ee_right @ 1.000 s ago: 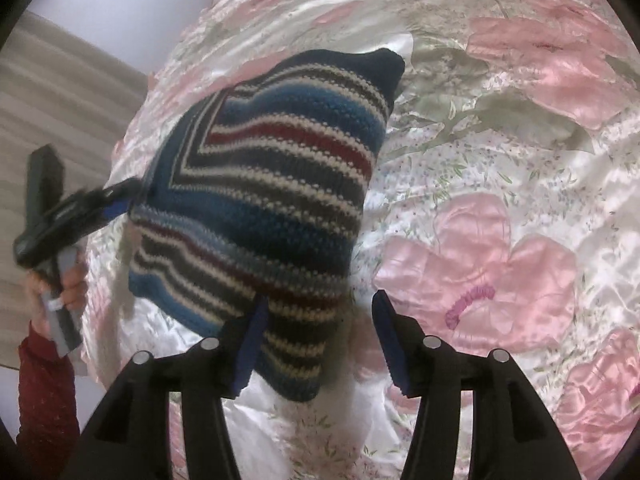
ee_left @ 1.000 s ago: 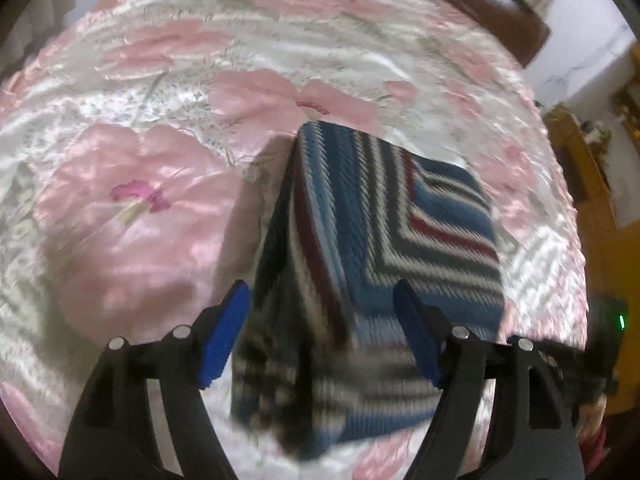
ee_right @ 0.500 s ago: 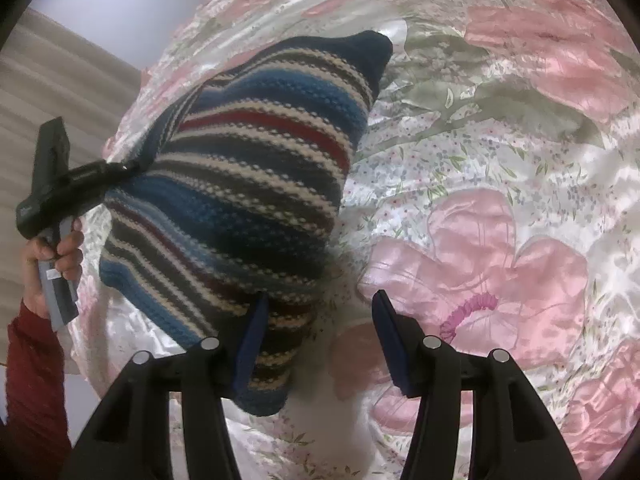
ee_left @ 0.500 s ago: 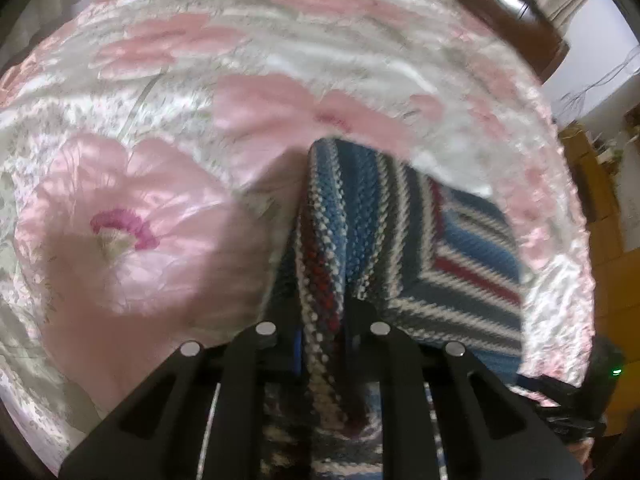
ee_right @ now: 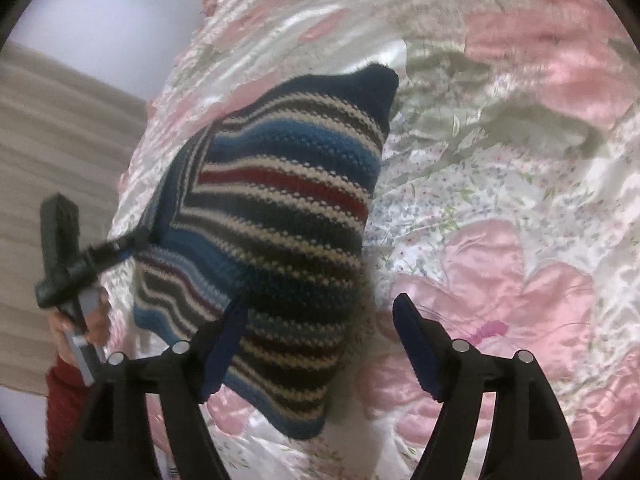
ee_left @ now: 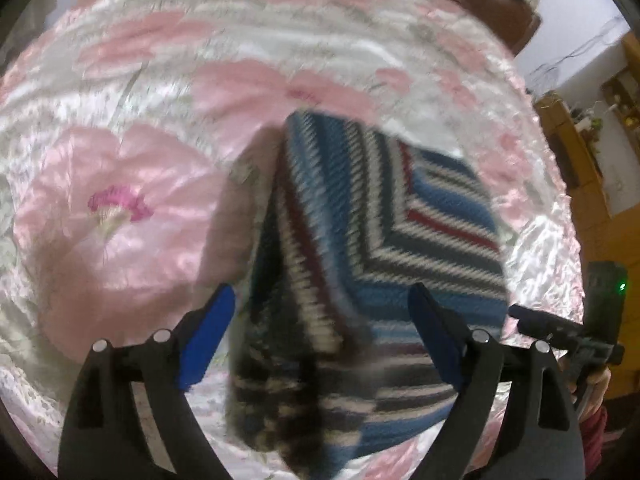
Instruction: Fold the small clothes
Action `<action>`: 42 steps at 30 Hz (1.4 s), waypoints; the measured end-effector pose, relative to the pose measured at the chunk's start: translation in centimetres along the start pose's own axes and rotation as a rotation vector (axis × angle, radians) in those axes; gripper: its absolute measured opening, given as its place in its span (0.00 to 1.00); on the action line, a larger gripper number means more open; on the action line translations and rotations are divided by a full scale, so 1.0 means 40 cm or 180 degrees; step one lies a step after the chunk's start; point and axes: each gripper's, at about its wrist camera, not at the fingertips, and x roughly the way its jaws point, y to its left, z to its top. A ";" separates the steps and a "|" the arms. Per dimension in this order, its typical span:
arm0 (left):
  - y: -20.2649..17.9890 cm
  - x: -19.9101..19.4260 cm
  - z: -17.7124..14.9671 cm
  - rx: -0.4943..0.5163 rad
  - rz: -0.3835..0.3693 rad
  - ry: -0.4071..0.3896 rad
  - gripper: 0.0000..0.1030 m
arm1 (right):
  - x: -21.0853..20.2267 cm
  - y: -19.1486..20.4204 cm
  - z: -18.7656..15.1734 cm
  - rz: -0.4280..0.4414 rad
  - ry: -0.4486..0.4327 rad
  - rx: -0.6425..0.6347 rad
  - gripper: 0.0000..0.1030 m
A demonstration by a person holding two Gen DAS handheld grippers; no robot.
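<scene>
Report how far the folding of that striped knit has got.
Done: the striped knit lies doubled over on the floral bedspread, seemingly folded. In hand: nothing; the left claw and right claw are both open, poised over it. Left: perhaps a final smoothing; whether another fold is needed I cannot tell.

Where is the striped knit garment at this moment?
The striped knit garment lies folded on the pink floral bedspread, centre in both wrist views, between the open left claw and open right claw.
</scene>
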 end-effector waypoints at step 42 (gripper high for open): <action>-0.554 0.106 -0.345 0.0348 -0.0875 -0.0134 0.35 | -0.362 -0.336 -0.173 0.0082 -0.0131 -0.0153 0.46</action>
